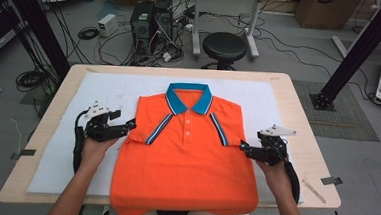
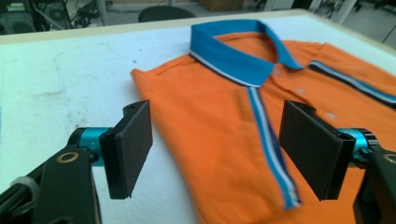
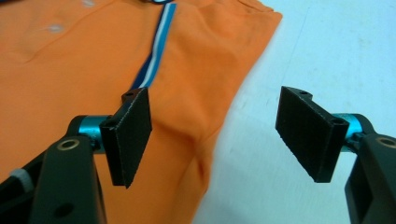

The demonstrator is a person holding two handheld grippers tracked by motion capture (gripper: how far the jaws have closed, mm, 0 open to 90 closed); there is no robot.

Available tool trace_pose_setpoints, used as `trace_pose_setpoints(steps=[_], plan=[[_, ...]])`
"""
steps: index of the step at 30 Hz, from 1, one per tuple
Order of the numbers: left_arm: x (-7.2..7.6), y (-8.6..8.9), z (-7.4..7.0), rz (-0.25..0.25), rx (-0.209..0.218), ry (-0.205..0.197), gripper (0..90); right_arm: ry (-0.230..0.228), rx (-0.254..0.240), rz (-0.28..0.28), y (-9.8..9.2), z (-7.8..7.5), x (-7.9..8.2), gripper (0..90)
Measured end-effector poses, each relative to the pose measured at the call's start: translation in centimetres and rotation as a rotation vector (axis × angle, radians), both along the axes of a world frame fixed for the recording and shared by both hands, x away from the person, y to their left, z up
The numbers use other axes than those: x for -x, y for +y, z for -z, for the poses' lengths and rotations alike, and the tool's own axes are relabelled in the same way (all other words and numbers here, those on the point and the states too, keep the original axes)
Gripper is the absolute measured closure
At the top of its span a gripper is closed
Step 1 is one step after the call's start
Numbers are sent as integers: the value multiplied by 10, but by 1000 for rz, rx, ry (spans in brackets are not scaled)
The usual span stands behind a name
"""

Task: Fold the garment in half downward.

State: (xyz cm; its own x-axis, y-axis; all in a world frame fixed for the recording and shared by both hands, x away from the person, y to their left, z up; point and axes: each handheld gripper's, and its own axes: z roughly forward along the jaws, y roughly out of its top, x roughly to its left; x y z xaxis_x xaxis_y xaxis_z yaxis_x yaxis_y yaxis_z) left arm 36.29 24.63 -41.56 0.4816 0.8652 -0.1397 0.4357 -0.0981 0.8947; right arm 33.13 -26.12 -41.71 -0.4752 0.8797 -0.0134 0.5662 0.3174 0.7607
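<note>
Hand-held gripper, left (image 1: 128,126), sits at the orange polo shirt's (image 1: 185,157) left folded edge, jaws apart, nothing btwn them; right hand-held gripper (image 1: 244,149) mirrors it at the shirt's right edge, also apart. Shirt lies flat, centred on bench's white mat (image 1: 104,89), sleeves folded in, prob. so both sides can be pinched evenly for next fold.

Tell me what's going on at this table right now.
A person is folding an orange polo shirt on a white mat, using a handheld claw in each hand. Both sleeves are already folded in. The left claw and right claw are at the shirt's side edges, jaws open, holding nothing.
</note>
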Motion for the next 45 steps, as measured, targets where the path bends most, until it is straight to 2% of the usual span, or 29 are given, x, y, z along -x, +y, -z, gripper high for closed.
trace_pose_setpoints(steps=[3, 6, 7, 9, 11, 14, 15, 18, 22, 24, 25, 28, 31, 33, 35, 36, 40, 45], plan=[[-15, 1, 1, 10, -7, -1, 263, 20, -3, 2, 3, 0, -21, 270], [-29, 1, 1, 18, -11, 19, 263, 37, -7, -10, 4, -1, -41, 231], [-32, 1, 2, 27, -4, 4, 263, 46, -6, -12, 5, -1, -46, 210], [-40, 0, 2, 51, 7, 26, 263, 53, -1, -15, 6, -3, -59, 210], [-47, -3, 3, 60, -5, 35, 263, 66, -7, -7, 6, -4, -68, 210], [-53, -6, 7, 88, -20, 6, 263, 94, -4, -5, 7, -3, -83, 211], [-55, -6, 10, 84, -28, 8, 262, 94, -2, -9, 7, -3, -88, 210], [-63, -2, 19, 55, -27, 44, 263, 104, -4, -11, 9, -4, -100, 211], [-72, 7, 27, 8, 2, 71, 268, 107, -31, -16, 12, -2, -110, 217], [-78, 8, 27, -2, -7, 116, 268, 112, -27, -17, 13, 0, -113, 218], [-80, 8, 24, 0, -18, 121, 268, 118, -26, -15, 14, 1, -115, 218], [-86, 4, 17, 20, -36, 91, 268, 123, -19, -11, 14, 4, -120, 218], [-98, -2, 17, 13, -63, 141, 268, 131, -25, 11, 13, 7, -127, 217], [-101, -5, 19, 0, -54, 124, 285, 144, -26, 21, 13, 11, -132, 217], [-104, -7, 25, -17, -61, 143, 335, 151, -29, 30, 12, 13, -135, 218], [-106, -8, 30, -25, -88, 167, 338, 154, -26, 35, 12, 14, -137, 238], [-110, -9, 41, -45, -110, 211, 381, 157, -10, 53, 12, 17, -144, 304], [-111, -10, 42, -54, -126, 210, 478, 183, 1, 53, 14, 21, -154, 421]])
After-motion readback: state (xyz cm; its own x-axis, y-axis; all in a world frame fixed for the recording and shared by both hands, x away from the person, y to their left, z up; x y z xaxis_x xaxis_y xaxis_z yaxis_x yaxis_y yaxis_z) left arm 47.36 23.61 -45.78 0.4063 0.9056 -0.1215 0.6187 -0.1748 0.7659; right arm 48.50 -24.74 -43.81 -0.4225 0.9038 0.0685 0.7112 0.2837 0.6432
